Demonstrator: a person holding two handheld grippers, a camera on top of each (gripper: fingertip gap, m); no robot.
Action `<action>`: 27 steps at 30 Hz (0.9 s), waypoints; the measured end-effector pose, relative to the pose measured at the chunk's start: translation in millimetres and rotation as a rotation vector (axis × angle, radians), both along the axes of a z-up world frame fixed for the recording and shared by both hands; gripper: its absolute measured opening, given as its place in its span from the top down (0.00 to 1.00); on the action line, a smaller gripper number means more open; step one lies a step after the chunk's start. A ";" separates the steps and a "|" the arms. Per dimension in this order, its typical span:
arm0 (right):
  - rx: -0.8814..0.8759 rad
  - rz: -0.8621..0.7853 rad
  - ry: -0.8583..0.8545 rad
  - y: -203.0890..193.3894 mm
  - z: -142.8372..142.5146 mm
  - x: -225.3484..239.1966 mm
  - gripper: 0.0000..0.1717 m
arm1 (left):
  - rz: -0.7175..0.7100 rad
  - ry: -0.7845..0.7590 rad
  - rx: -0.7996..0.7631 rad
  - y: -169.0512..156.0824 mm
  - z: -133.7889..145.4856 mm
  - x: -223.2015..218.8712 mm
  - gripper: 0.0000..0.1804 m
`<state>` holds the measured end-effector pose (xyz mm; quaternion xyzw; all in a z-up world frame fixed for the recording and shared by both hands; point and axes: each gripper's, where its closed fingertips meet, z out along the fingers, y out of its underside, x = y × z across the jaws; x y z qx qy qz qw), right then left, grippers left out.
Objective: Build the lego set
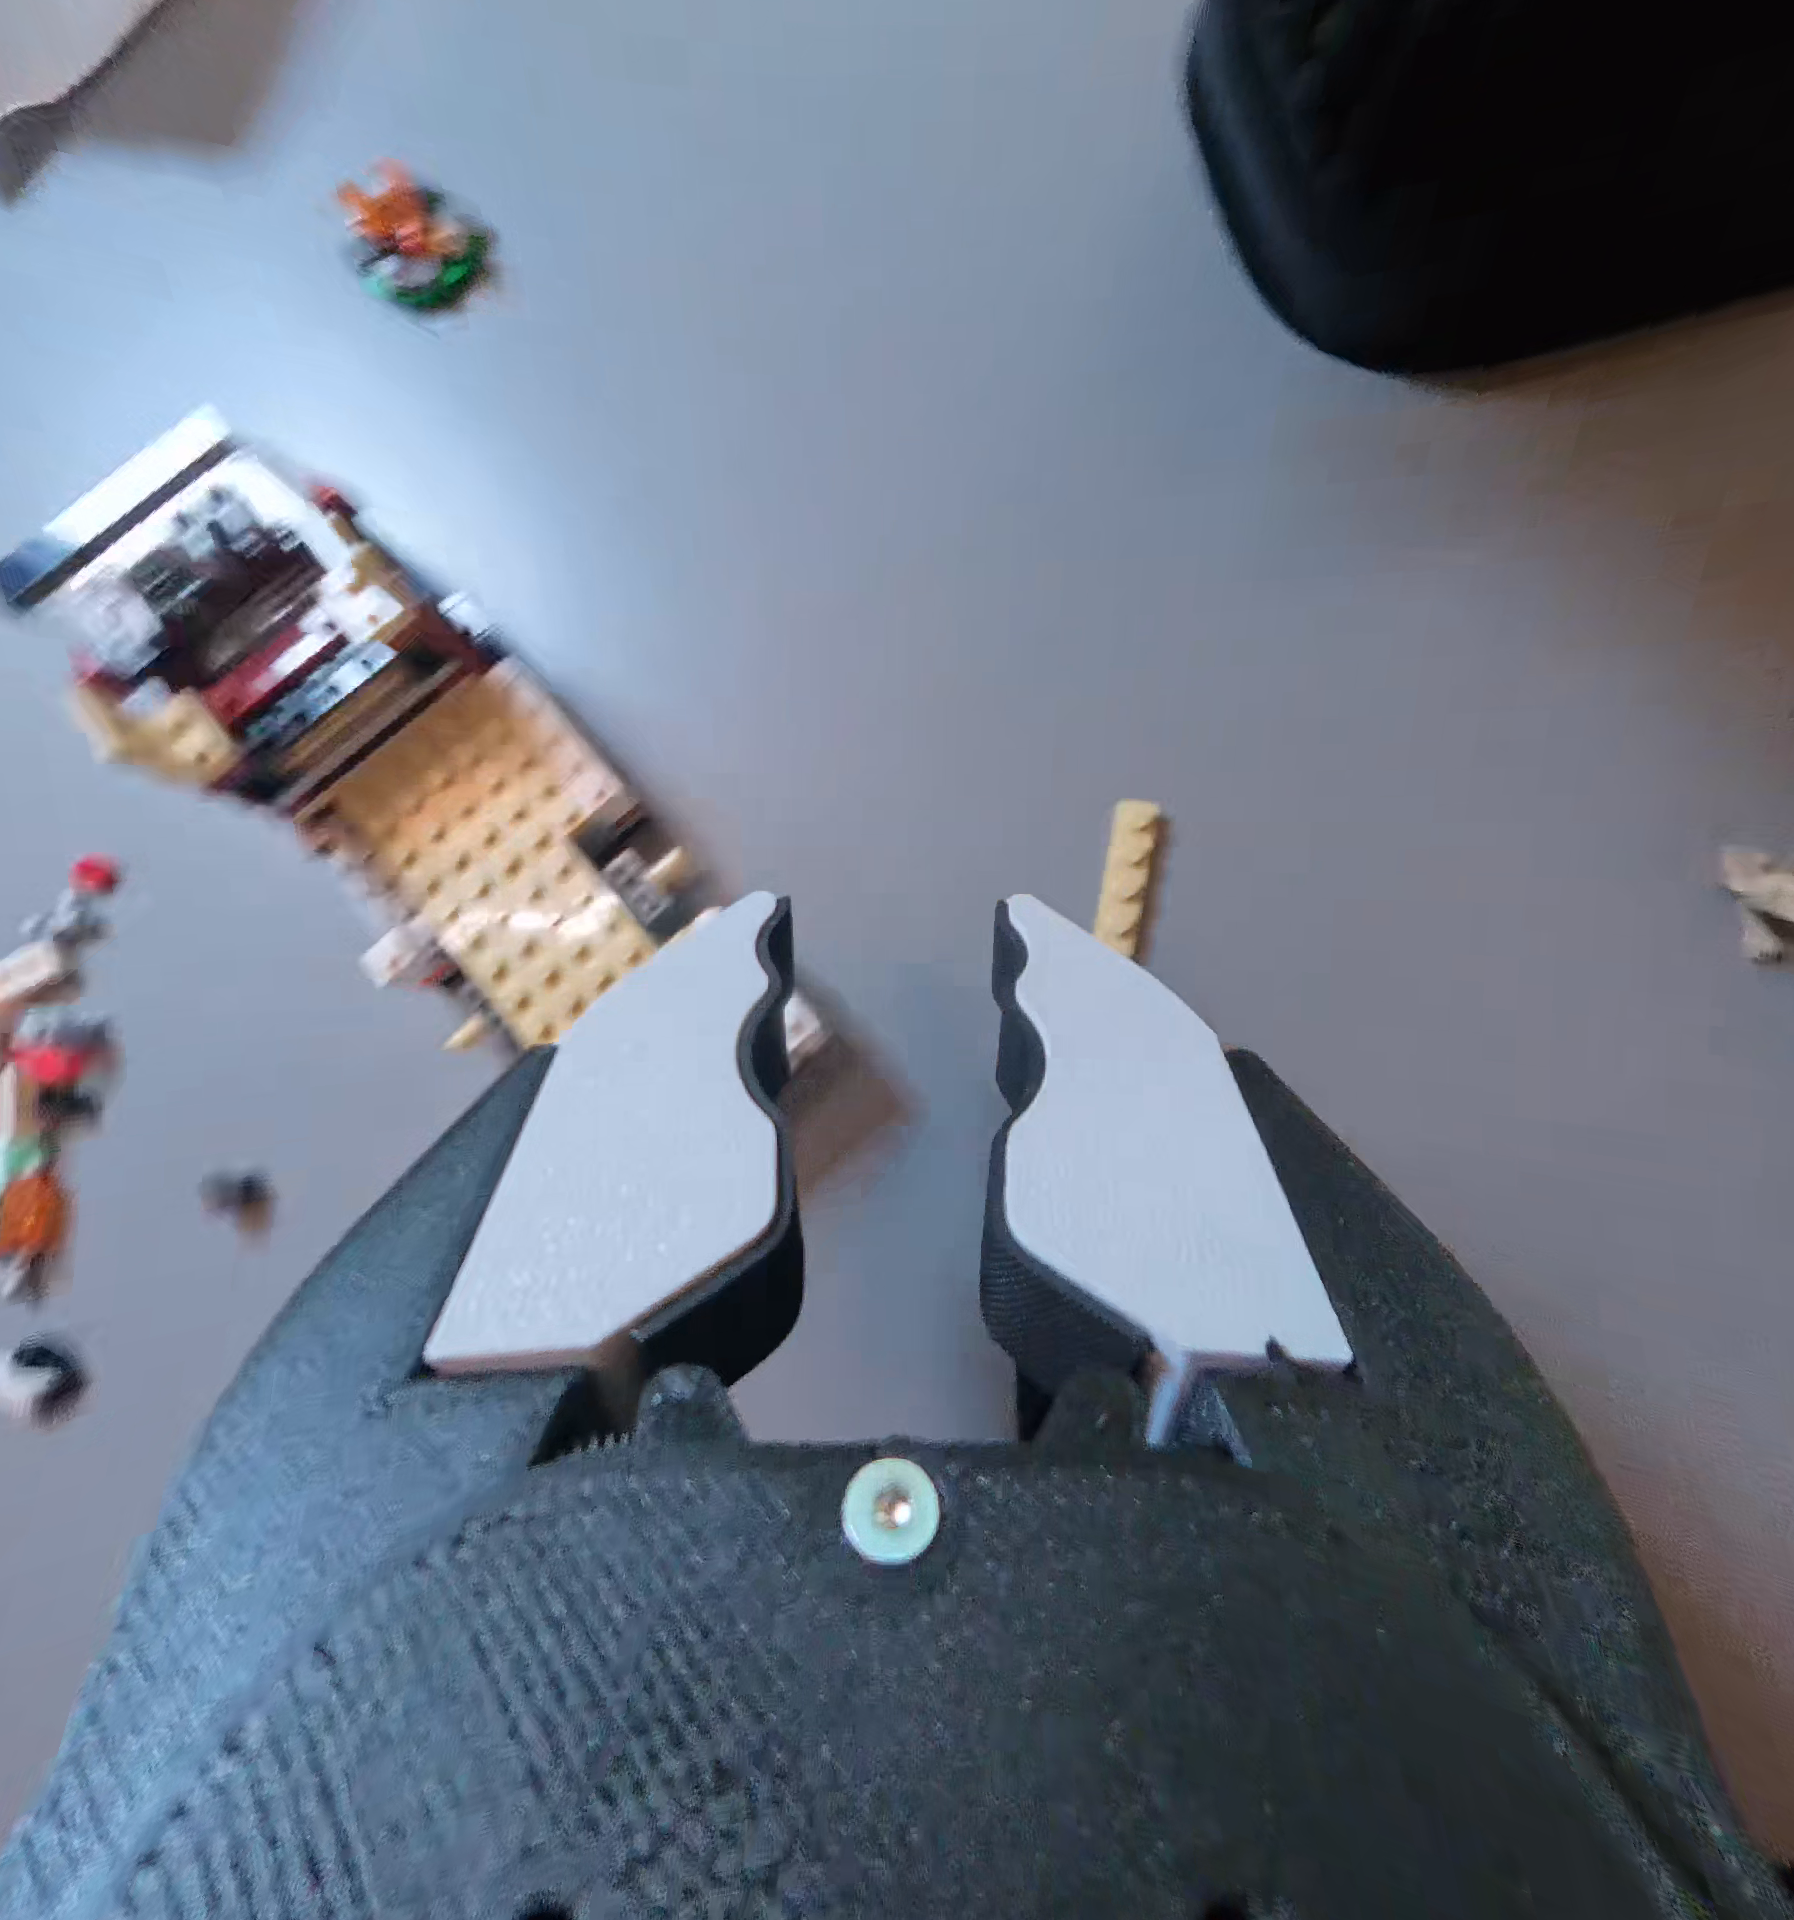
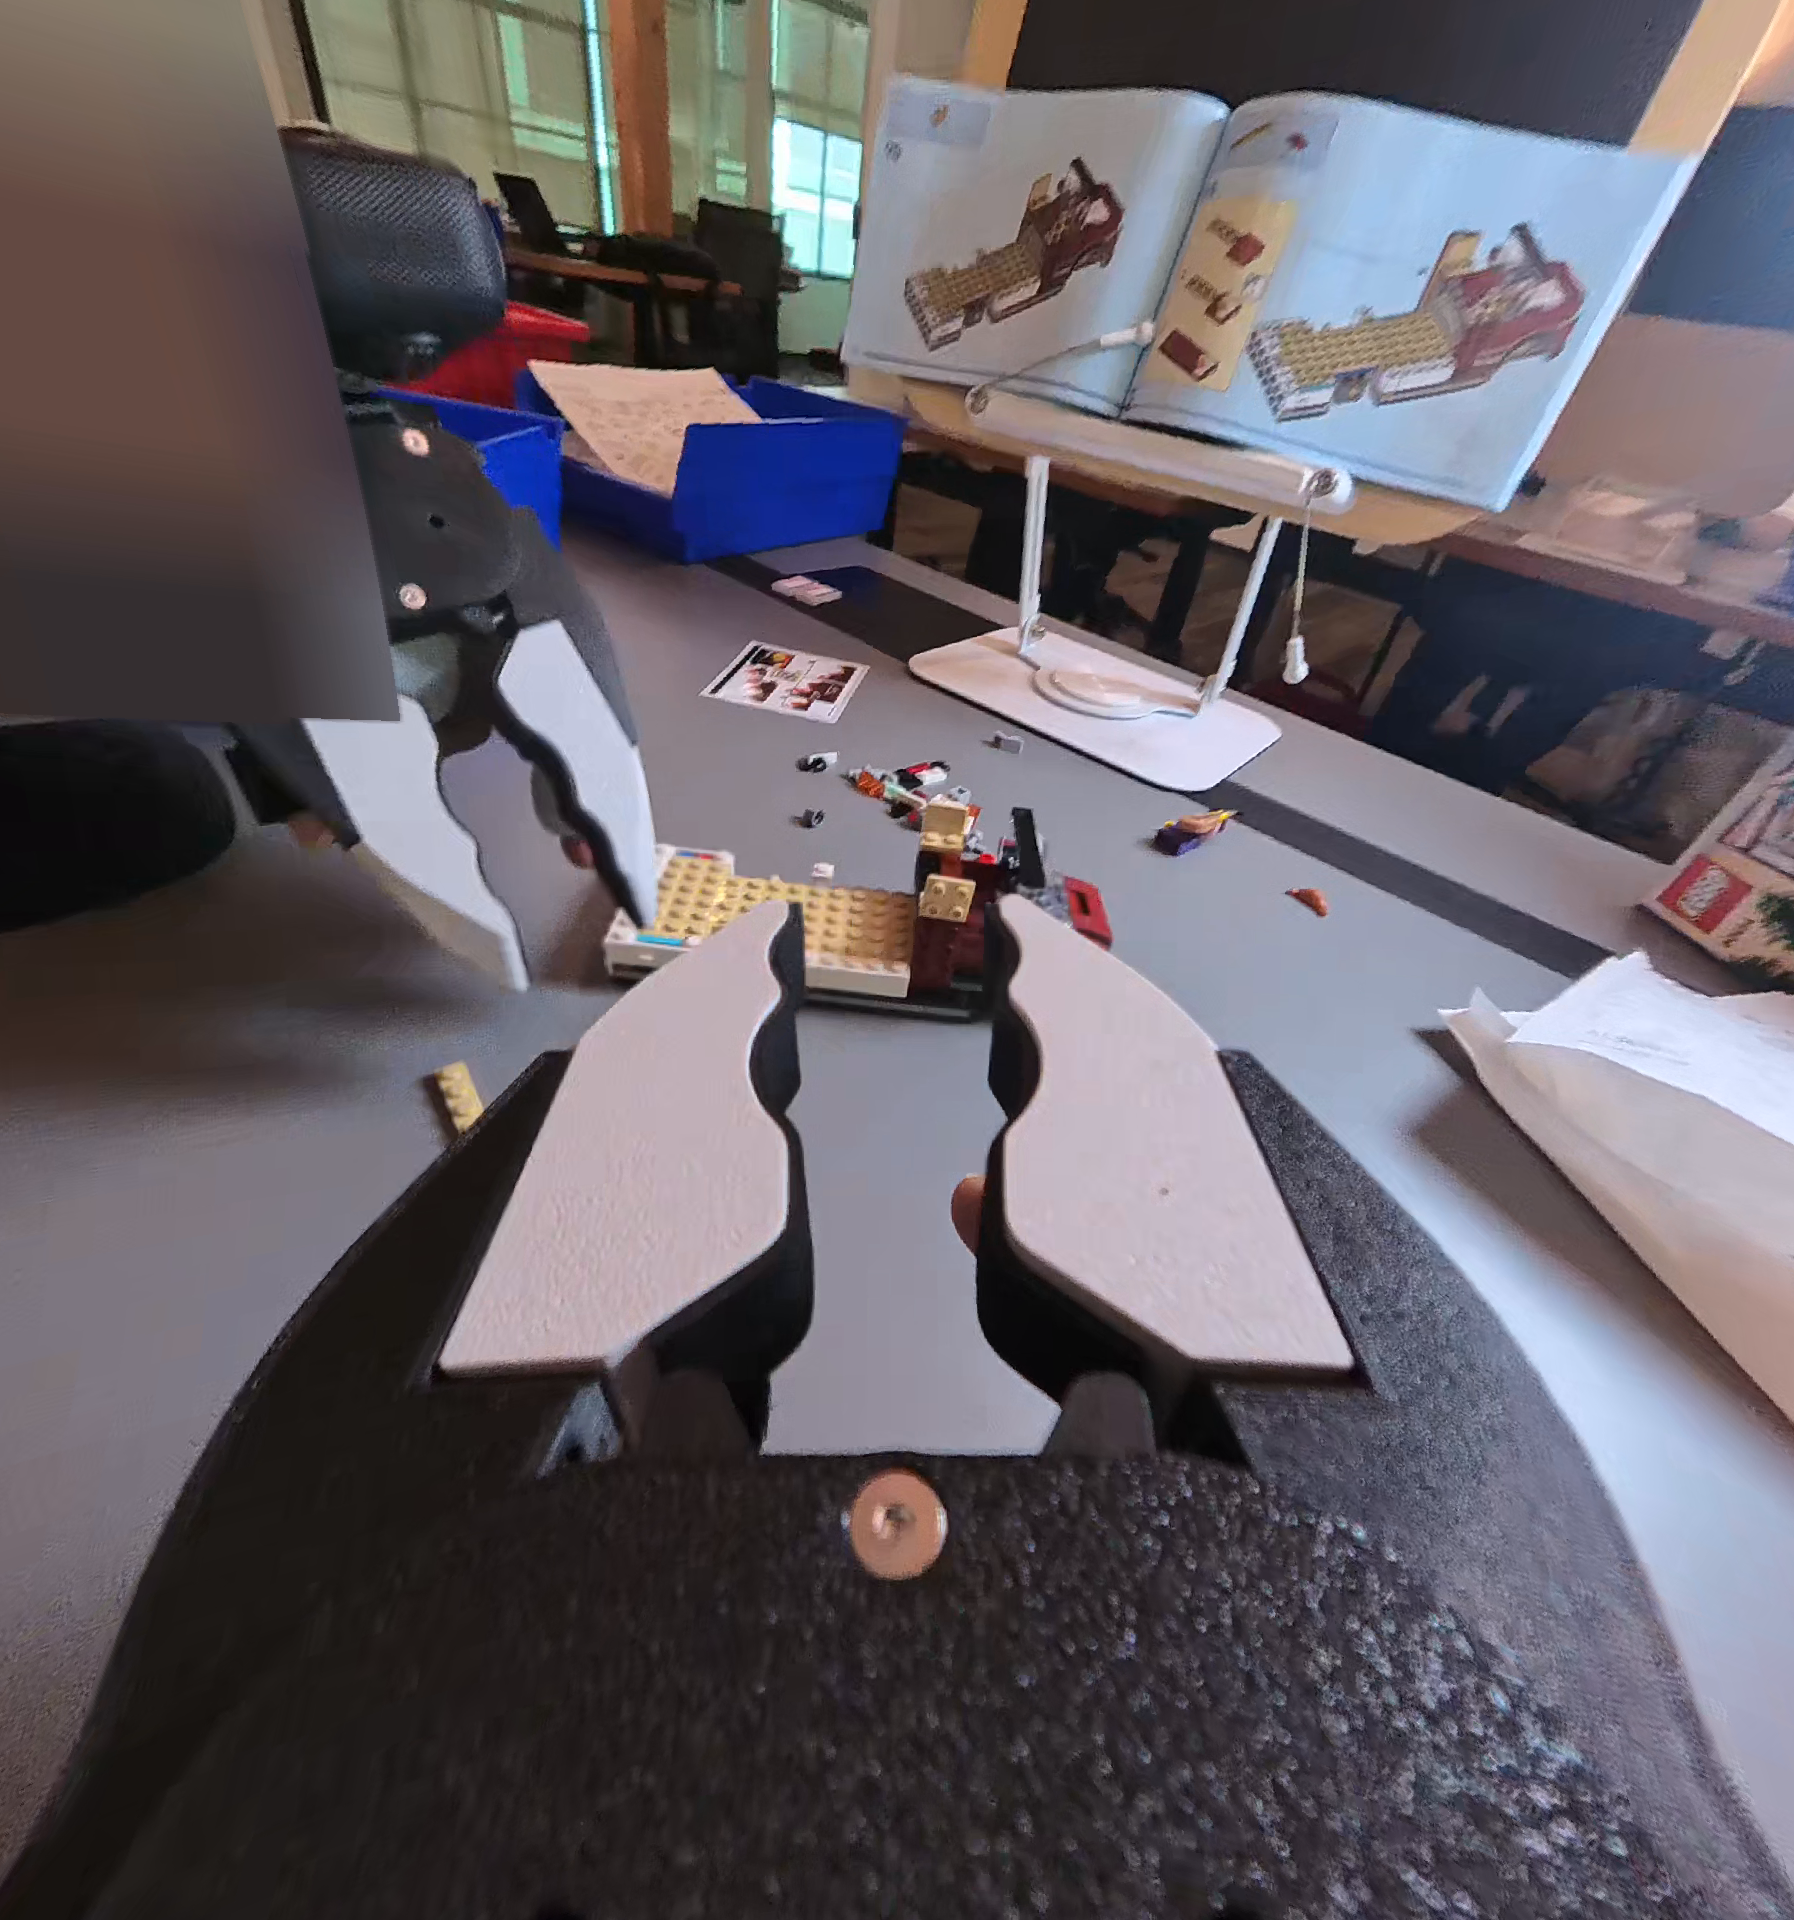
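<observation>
A partly built brick model [image 2: 820, 914], with a tan studded plate and a dark red block at one end, lies on the grey table [image 2: 1236, 1039]. My right gripper [image 2: 898, 920] is open and empty, just short of the model. My left gripper [image 1: 893, 920] is open and empty above the table, with the model [image 1: 498, 862] to its left. In the right wrist view the left gripper [image 2: 581, 945] stands open at the model's white end; I cannot tell whether it touches. A long tan plate [image 1: 1132, 883] lies beside the left gripper's right finger. It also shows in the right wrist view [image 2: 457, 1096].
Loose small pieces [image 2: 903, 784] lie beyond the model, and more [image 1: 20, 1039] lie to the left. An open instruction booklet [image 2: 1236, 281] sits on a white stand. Blue bins [image 2: 737, 468] are at the back, papers [image 2: 1651, 1122] and a box [image 2: 1755, 883] at the right. A dark object [image 1: 1495, 177] hangs overhead. Left tips to right tips: about 15 cm. The long tan plate [image 1: 1132, 883] lies some 5 cm from my left tips, 15 cm from my right tips.
</observation>
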<state>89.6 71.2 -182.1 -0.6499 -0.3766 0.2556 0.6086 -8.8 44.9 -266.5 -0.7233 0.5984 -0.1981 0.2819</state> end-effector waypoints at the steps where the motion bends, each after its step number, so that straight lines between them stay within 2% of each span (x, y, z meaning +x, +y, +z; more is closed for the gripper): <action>1: -0.017 0.018 -0.012 -0.8 -4.6 -3.2 0.81 | 0.072 -0.004 0.025 9.4 -0.1 -10.5 0.79; 4: -0.023 0.052 -0.049 -3.0 -13.9 -12.0 0.81 | 0.300 -0.058 0.150 40.2 2.2 -37.1 0.69; 7: -0.024 0.070 -0.067 -4.5 -18.0 -18.1 0.81 | 0.386 -0.098 0.086 40.7 -8.6 -41.1 0.61; 11: -0.032 0.065 -0.069 -5.3 -20.5 -19.3 0.81 | 0.365 -0.031 0.119 43.8 -25.1 -39.1 0.62; 21: -0.026 0.046 -0.075 -3.0 -22.2 -23.6 0.81 | 0.351 -0.062 0.154 64.7 -24.7 -34.7 0.62; 24: -0.027 0.021 -0.068 0.8 -21.1 -23.1 0.80 | 0.371 -0.104 0.213 71.1 -18.6 -35.2 0.62; 27: -0.020 -0.019 -0.043 5.5 -15.7 -17.9 0.80 | 0.383 -0.212 0.275 65.6 11.6 -33.3 0.62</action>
